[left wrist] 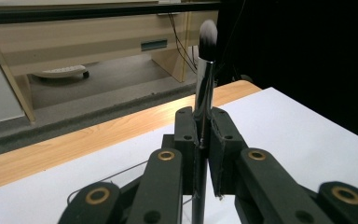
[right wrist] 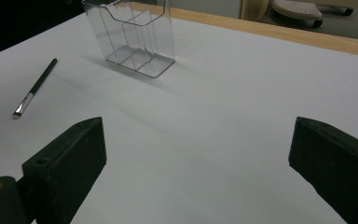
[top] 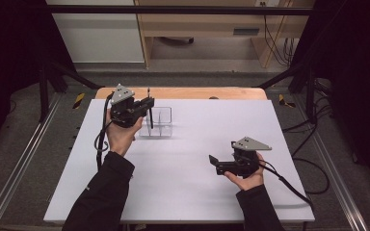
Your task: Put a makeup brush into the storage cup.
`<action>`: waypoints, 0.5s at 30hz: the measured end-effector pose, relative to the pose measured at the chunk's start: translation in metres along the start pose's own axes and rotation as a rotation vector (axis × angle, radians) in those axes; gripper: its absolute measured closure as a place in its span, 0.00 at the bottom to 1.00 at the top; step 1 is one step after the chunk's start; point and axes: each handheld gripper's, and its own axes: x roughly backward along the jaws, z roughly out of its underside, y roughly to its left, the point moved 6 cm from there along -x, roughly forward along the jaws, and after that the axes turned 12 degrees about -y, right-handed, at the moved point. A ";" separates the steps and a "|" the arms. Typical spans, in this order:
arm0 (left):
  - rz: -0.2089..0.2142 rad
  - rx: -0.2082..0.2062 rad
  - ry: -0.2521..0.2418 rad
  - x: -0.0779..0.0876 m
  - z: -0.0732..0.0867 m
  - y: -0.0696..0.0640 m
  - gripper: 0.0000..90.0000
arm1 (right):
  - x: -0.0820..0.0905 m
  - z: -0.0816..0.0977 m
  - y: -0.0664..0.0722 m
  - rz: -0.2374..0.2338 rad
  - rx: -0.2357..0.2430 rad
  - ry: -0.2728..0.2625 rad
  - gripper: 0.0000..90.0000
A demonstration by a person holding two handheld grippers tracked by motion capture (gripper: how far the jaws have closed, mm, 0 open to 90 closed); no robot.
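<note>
Fingers [left wrist: 186,135] clamp brush [left wrist: 204,74], white tabletop [top: 188,163] — grey floor [top: 29,159]

Even overhead light, dark surround, soft shadows on the white table [top: 183,168]; slightly blurry

Two makeup brushes are in sight: one [left wrist: 204,88] stands upright in the left tongs [left wrist: 203,140], above the single clear organizer [top: 158,122]; the other [right wrist: 34,88] lies flat near it. There are two tongs, the right tongs [top: 215,162] well apart from the organizer, and one white counter [top: 192,187].
</note>
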 end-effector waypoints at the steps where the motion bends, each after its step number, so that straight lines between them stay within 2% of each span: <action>1: -0.002 -0.004 0.002 -0.001 0.000 0.001 0.92 | 0.000 0.000 0.000 0.000 -0.002 0.000 0.05; 15: -0.022 -0.010 0.008 -0.016 -0.004 0.008 0.92 | 0.000 0.000 0.000 -0.003 0.000 0.000 0.05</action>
